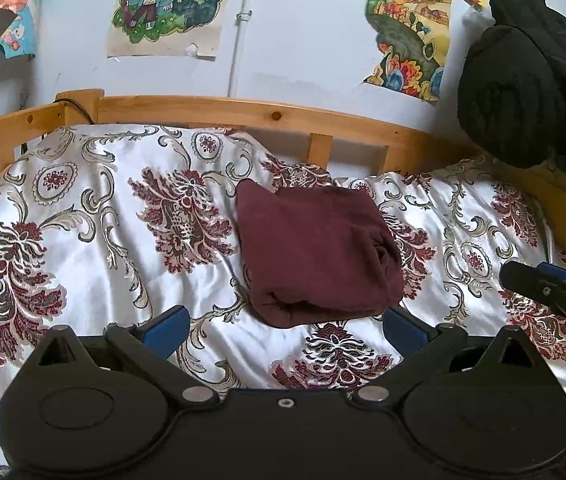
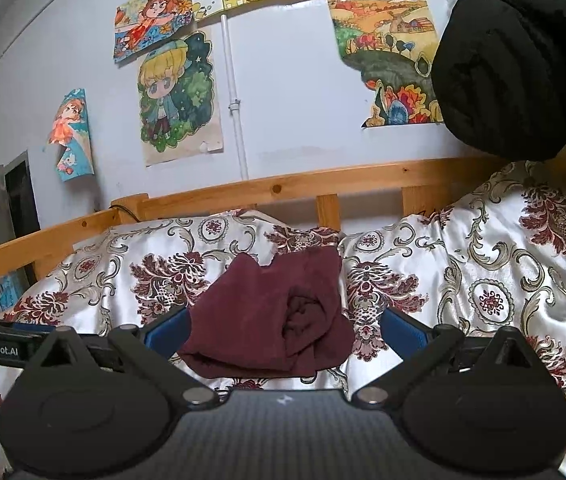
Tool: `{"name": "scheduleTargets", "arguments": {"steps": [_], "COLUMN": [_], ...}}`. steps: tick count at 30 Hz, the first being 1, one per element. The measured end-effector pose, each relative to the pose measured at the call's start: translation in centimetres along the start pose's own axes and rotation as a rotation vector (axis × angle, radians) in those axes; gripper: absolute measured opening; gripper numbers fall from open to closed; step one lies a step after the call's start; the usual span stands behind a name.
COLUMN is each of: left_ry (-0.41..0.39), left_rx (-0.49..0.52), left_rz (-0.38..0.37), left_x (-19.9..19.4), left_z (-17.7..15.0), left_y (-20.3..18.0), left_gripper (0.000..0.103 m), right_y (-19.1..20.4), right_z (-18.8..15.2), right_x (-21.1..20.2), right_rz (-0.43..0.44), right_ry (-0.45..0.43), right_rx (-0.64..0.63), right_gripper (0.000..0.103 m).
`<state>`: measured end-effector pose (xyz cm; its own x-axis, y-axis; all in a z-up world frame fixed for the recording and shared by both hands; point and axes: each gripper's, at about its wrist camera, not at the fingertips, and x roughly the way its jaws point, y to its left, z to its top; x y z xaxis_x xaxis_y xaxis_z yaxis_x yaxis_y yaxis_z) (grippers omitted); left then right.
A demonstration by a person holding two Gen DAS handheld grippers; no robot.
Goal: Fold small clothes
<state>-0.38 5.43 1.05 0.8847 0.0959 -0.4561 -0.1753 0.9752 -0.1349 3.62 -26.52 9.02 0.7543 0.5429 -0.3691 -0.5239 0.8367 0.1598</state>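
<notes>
A: Site is a bed (image 1: 83,208) with a shiny white spread in a maroon floral pattern, pine rail (image 1: 211,110) along the far edge. Where's the garment?

B: Maroon garment (image 1: 315,252) lies near the middle of the bed, folded into a rough rectangle. From the right wrist view it (image 2: 267,320) shows a rolled, bunched fold on its right half; near edge is thick and rounded.

A: Left gripper?

B: Left gripper (image 1: 287,326) hangs over the spread just short of the garment's near edge. Jaws stand wide, nothing between them. The right-hand blue pad sits just beside the garment's near right corner; can't tell if it touches.

A: And the right gripper?

B: Right gripper (image 2: 285,330) also sits at the garment's near edge, jaws wide and empty, the folded cloth lying between and beyond the two blue pads. In the left wrist view the same tool (image 1: 551,292) comes in from the right edge, apart from the garment.

A: Surroundings?

B: White wall with coloured drawings (image 2: 179,96) taped up, one corner peeling. A white pipe (image 2: 233,92) runs down the wall. A bulky black quilted item (image 1: 531,80) hangs at upper right, over the rail.
</notes>
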Motion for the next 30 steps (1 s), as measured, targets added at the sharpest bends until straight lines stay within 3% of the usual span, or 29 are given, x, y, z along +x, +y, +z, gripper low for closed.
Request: {"name": "scheduleTargets", "arguments": {"steps": [30], "left_ry": [0.022], "left_rx": [-0.041], "left_rz": [0.012], "left_x": [0.02], "left_z": [-0.3], "left_y": [0.3], "left_gripper": [0.102], "right_y": [-0.36], "right_z": [-0.07], "right_x": [-0.11], "right_rz": [-0.003], "right_ry": [0.011], "right_rx": [0.01], "right_gripper": [0.103]}}
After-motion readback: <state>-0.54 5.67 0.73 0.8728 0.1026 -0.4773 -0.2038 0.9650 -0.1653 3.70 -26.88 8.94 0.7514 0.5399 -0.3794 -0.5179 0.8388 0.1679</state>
